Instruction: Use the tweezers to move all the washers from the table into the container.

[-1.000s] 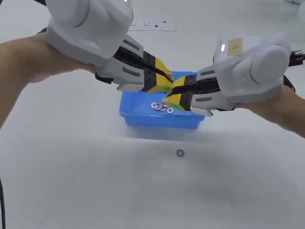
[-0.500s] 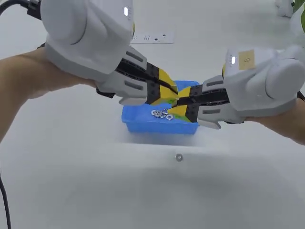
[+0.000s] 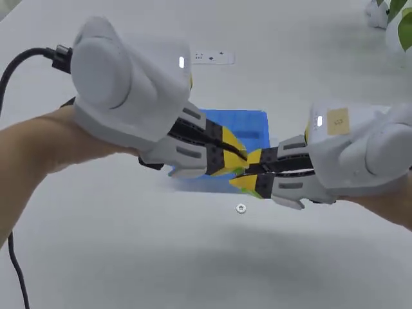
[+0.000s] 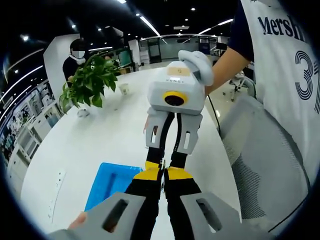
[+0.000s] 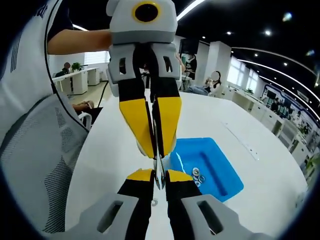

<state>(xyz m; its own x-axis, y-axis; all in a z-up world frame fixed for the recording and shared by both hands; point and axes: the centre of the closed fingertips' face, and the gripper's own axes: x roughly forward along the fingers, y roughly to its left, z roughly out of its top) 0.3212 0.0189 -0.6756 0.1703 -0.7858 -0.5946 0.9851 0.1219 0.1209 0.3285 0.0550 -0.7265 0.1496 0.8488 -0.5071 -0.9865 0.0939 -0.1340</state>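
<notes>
Left fingers: narrow on my left gripper; clamped on the tweezers
Right fingers: my right gripper meets it nose to nose; narrow about the tweezers' tip; whether they pinch it I cannot tell
Washer: one washer lies loose on the table; on my side of the container, near the fingers
Container: blue; several washers lie inside
Step in hand: the next pick, I judge; I would lower the tips straight over the rim, squeeze gently so it cannot flick away, then lift clear of the wall before crossing
</notes>
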